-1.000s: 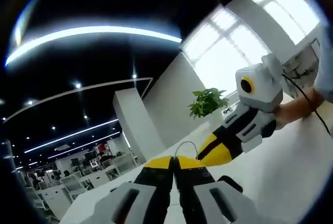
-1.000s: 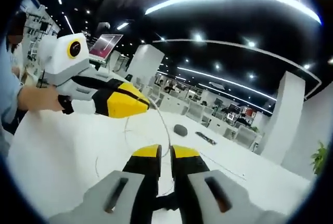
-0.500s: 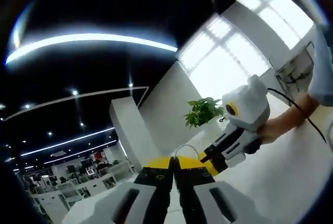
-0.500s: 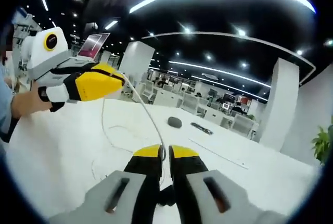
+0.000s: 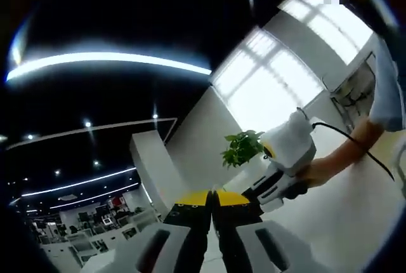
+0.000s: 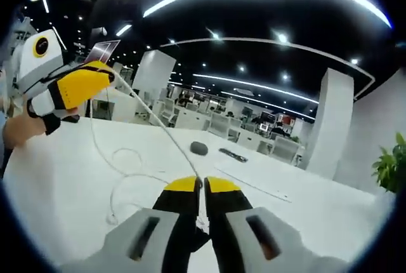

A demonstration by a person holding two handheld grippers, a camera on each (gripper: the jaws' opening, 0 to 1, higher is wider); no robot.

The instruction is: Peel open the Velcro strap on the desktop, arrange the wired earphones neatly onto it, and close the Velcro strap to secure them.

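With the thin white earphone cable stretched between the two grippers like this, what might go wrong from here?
1. The thin white earphone cable runs taut from the left gripper to the right gripper; pulling further apart may strain it or slip it from the jaws.
2. The loose loops lie tangled on the white desktop and could knot as they lift.

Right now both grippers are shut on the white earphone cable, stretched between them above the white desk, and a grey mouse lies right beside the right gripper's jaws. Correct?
Not quite. In the right gripper view the grey mouse lies far back on the desk, well away from the right gripper. The rest holds: it and the left gripper pinch the cable.
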